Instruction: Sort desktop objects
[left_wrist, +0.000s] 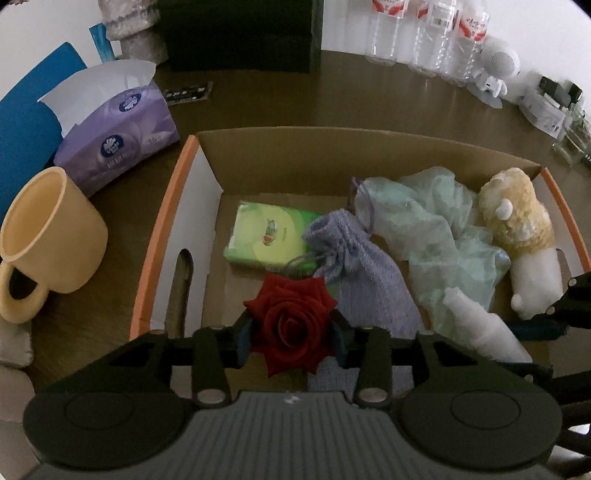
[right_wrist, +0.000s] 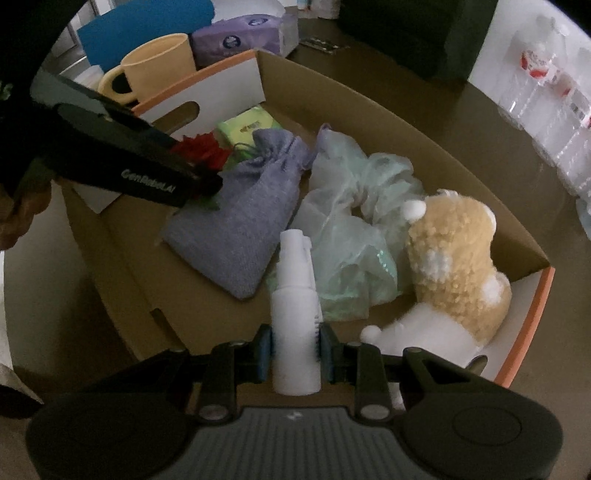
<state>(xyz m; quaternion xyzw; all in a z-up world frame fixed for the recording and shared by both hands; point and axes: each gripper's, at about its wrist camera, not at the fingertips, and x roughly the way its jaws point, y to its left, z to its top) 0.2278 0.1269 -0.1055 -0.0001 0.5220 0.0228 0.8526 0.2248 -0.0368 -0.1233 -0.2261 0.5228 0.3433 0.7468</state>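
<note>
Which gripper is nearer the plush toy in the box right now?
Right. The right gripper, shut on the white spray bottle, sits just beside the plush toy. The left gripper, holding the red rose, is across the box.

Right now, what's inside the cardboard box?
Cardboard box holds a green tissue pack, purple pouch, mint mesh fabric and plush toy. Anything beneath them is hidden.

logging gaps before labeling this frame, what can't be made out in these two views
- Rose stem: left wrist view, only the red rose bloom shows in the left claw; its body hides anything below.
- Spray bottle label: right wrist view, blurred, and the right claw pads cover its sides.
- Green tissue pack: left wrist view, partly under the purple pouch; print too small.
- Water bottles: tops cut by the frame edge.
</note>
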